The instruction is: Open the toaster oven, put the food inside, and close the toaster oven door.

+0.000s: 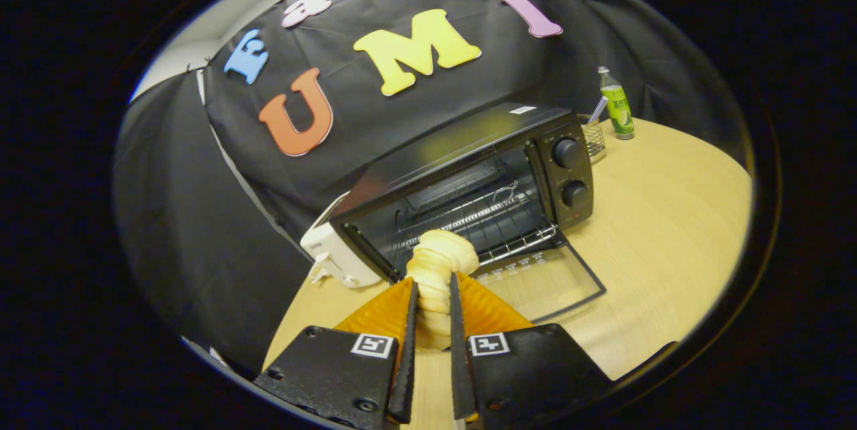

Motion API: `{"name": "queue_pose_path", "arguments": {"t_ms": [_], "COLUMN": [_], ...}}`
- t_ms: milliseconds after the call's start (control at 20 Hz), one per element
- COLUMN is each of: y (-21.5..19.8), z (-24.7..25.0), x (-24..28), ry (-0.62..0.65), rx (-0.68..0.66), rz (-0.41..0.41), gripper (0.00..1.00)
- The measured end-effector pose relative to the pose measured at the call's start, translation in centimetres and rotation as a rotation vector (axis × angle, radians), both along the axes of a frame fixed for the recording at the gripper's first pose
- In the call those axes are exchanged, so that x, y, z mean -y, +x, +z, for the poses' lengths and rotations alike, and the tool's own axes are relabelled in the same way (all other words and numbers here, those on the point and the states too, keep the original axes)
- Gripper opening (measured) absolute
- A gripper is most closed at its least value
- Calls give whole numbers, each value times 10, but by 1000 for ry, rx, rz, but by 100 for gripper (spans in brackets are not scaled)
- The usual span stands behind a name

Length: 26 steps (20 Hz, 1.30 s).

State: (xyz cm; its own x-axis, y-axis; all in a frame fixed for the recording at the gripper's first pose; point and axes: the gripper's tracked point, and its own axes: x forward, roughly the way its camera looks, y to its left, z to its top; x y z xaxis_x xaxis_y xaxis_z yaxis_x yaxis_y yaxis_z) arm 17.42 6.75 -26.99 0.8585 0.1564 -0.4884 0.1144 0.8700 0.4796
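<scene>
Gripper [434, 293] fingers are drawn narrow and press from both sides on the food [438, 269], a pale, ridged bread-like piece that stands up between them, its rounded top poking out beyond the fingertips. It looks light and soft, likely to dent or tear if squeezed harder, so the present hold across its middle, with the ridges giving some purchase, seems the sensible place; a firmer pinch is probably not needed. Just ahead of the food sits the toaster oven [469, 182], black, with its glass door [549, 282] already dropped flat onto the worktop [669, 229] and the wire rack [489, 216] bare inside. Two knobs [569, 172] sit on its front panel to one side of the cavity. A white appliance [335, 252] stands against the oven's other side. Well beyond, near the worktop's far edge, are a green bottle [616, 105] and a small wire basket [594, 137].
</scene>
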Motion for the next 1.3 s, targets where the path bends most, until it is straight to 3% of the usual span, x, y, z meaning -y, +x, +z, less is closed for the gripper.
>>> {"name": "queue_pose_path", "arguments": {"t_ms": [400,750,950,1200,1300], "y": [118,163,166,162,159], "z": [-47,-56,-57,-62,-62], "x": [9,-13,-26,-18,-17], "ry": [42,17,10,-9,2], "rx": [-95,-18,-1,-11,-16], "rz": [-74,-87,-71,-76,-76], "gripper": [28,28,38,73,81]}}
